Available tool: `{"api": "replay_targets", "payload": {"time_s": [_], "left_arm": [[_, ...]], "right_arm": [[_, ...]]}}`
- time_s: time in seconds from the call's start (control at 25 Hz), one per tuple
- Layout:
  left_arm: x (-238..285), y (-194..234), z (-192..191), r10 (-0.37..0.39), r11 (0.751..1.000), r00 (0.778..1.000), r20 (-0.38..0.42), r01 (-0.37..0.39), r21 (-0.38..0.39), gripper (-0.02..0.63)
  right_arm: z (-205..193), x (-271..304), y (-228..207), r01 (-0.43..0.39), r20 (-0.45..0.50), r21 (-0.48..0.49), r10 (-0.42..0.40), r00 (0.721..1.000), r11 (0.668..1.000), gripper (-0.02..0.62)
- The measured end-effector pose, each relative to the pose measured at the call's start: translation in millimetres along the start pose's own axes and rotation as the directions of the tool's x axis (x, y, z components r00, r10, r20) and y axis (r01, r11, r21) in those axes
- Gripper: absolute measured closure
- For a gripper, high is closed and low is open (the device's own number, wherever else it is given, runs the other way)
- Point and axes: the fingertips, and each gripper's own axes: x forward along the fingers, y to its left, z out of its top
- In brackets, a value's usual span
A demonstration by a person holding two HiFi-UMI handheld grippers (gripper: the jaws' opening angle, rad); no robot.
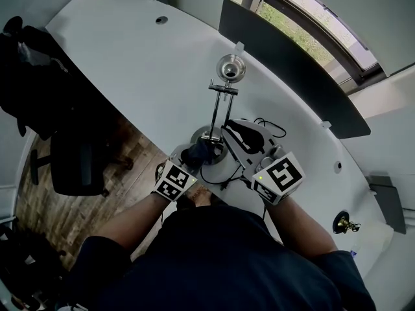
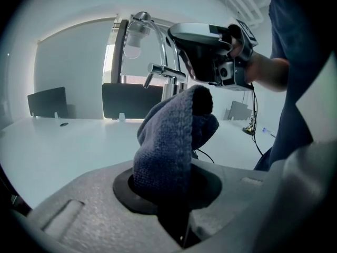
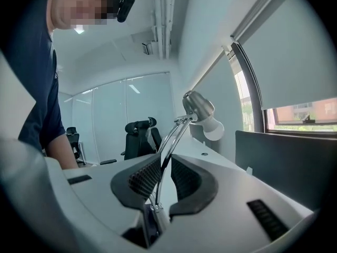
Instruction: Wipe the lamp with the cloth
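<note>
- The left gripper (image 2: 169,196) pinches a bunched dark blue cloth (image 2: 168,136), which sticks up from between its jaws.
- The right gripper (image 3: 160,179) clamps the lamp's thin metal arm (image 3: 171,140).
- The lamp (image 1: 222,102) stands on the white counter (image 1: 146,70), with the cloth close beside its base.

Head view: the cloth (image 1: 196,153) and left gripper (image 1: 192,161) cover the near side of the lamp (image 1: 220,109) base. The right gripper (image 1: 237,135) overlaps the lowest stretch of the rods. The person's torso (image 1: 220,258) blocks the near edge of the table (image 1: 130,63). Small dark-and-gold object (image 1: 344,223) at the table's right end, too small to identify. Dark mass (image 1: 23,63) at far left, cut by the frame, cannot tell what it is.

Left gripper view: the cloth bunch fills the jaws and buries the pads. Lamp base is hidden behind the cloth.

Right gripper view: the rods drop between the jaws and their lower end is lost behind the gripper body. Base is out of frame.
</note>
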Motion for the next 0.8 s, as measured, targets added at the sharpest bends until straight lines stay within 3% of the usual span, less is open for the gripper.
{"api": "replay_targets", "payload": {"time_s": [0.16, 0.36, 0.6, 0.8], "left_arm": [[-9.9, -2.5, 17.7, 0.011, 1.0, 1.0, 0.001, -0.011, 0.02, 0.526], [-14.8, -1.4, 33.5, 0.039, 0.994, 0.999, 0.01, -0.039, 0.104, 0.526], [6.8, 1.2, 3.3, 0.039, 0.99, 0.998, -0.045, -0.032, 0.138, 0.526], [26.1, 3.2, -29.0, 0.036, 0.992, 0.993, -0.116, -0.021, 0.123, 0.526]], "right_arm": [[-0.7, -0.7, -0.1, -0.012, -0.001, 0.005, 0.012, 1.0, 1.0, 0.534], [0.3, -0.6, 0.8, -0.021, 0.007, 0.007, 0.021, 1.0, 1.0, 0.534], [1.8, 0.2, 1.4, -0.03, 0.015, 0.011, 0.03, 0.999, 0.999, 0.534], [2.8, 2.0, 2.2, -0.035, 0.021, 0.012, 0.034, 0.999, 0.999, 0.534]]}}
